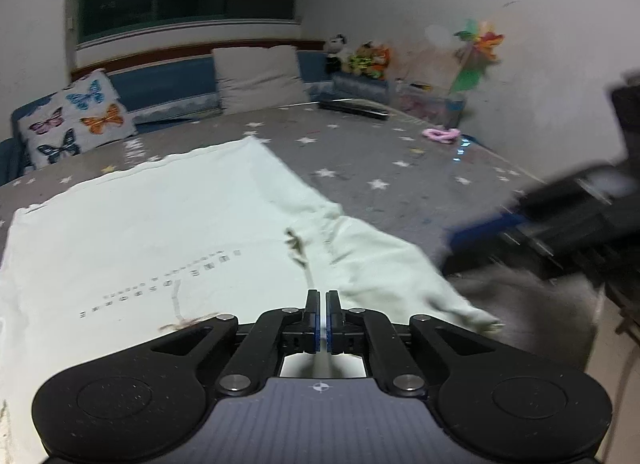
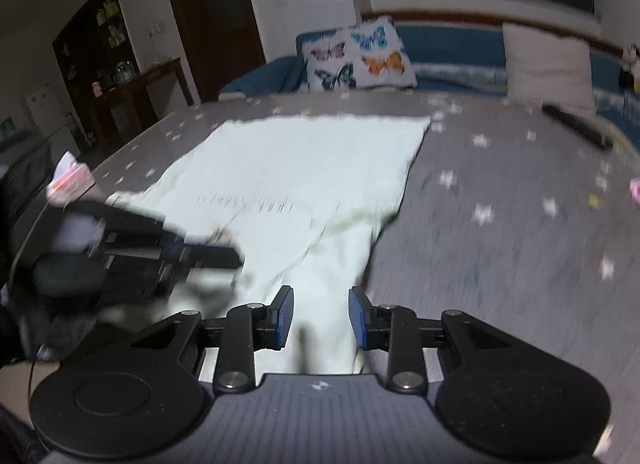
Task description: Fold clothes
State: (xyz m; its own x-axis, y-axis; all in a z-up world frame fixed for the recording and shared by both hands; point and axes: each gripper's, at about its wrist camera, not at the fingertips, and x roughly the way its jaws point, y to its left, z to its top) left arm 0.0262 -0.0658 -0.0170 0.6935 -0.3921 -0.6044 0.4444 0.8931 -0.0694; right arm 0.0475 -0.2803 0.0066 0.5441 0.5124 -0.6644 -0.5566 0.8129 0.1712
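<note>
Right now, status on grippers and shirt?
Left gripper shut over shirt. Right gripper open astride sleeve. Shirt flat, unfolded. Nothing in the way.

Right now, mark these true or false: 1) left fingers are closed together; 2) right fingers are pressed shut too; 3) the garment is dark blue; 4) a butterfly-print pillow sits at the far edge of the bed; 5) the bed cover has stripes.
1) True. The left gripper has its fingers closed with only a sliver between them, over the pale garment.
2) False. The right gripper has a clear gap between its fingers, with the garment's sleeve below them.
3) False. It is pale, near white, with a line of small print.
4) True. The butterfly pillow leans at the far edge.
5) False. The grey bed cover has white stars.
</note>
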